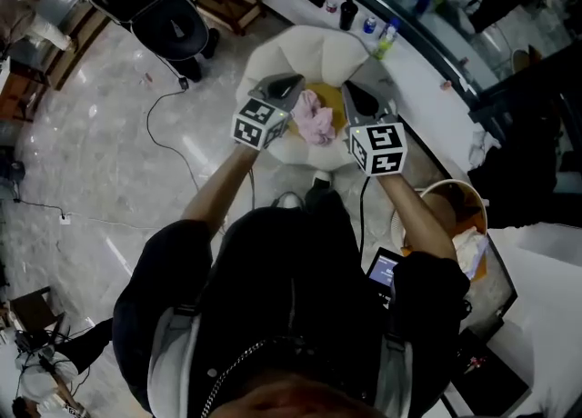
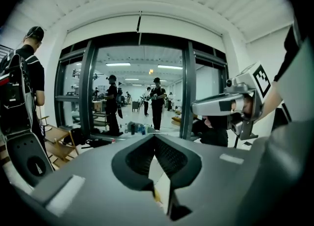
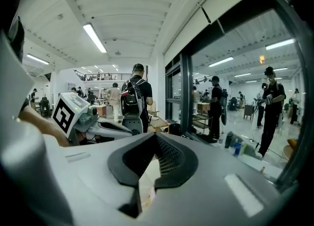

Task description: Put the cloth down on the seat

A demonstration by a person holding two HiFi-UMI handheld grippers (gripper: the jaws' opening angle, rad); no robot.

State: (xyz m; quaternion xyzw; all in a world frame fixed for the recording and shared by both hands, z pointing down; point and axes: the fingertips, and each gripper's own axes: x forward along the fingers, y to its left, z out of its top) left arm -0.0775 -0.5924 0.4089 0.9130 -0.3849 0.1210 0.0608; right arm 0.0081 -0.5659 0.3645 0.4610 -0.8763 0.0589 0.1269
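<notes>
The cloth (image 1: pixel 316 123) lies on the seat (image 1: pixel 320 54), so placing seems done. Left claw (image 1: pixel 291 84) and right claw (image 1: pixel 355 95) are clenched, empty; nothing more seems needed.

Cloth (image 1: pixel 316 124): pink, small, crumpled into a loose heap with folds showing, not spread flat. It lies in the upper centre of the head view, on the seat's yellow middle, slightly left of that patch's centre.

Seat (image 1: pixel 305 48): round, white, padded and plump, with a raised cushioned rim curving round its far side. It stands upright on the pale marbled floor, just above the frame's centre.
</notes>
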